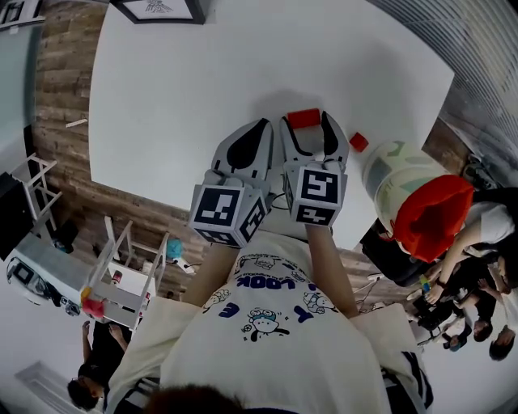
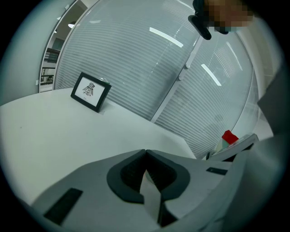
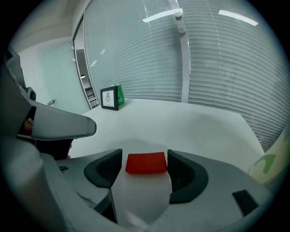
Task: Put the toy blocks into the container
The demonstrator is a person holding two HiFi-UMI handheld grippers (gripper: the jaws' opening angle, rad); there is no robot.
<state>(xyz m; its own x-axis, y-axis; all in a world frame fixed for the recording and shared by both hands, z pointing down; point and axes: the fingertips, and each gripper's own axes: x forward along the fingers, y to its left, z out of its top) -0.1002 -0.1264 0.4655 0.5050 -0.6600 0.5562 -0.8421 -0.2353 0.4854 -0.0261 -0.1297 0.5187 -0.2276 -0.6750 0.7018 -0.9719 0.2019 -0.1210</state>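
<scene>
The right tongs [image 1: 305, 123] are clamped on a red block [image 1: 304, 119], with one dark pad at each side of it. In the right gripper view the block [image 3: 146, 163] sits flat between the pads, near their tips, above the white table [image 1: 178, 105]. The left tongs [image 1: 261, 129] are just beside the right ones. Their two jaws are pressed together at the tips and nothing is between them, as the left gripper view [image 2: 145, 154] shows.

The container [image 1: 392, 174], a white tub with green marks, stands at the table edge to the right of the right tongs. In the right gripper view only its wall [image 3: 271, 165] shows, at the right border. A small red block [image 1: 358, 142] lies on the table between the right tongs and the container, near both. Against the near side of the container there is a red-orange shape [image 1: 433, 217]. It may be a lid or a cap, I cannot tell which.

A black picture frame [image 1: 159, 8] stands at the far side of the table, well apart from the tongs. It also shows in the left gripper view [image 2: 90, 92]. In the right gripper view [image 3: 108, 98] a green object [image 3: 119, 96] touches it.
</scene>
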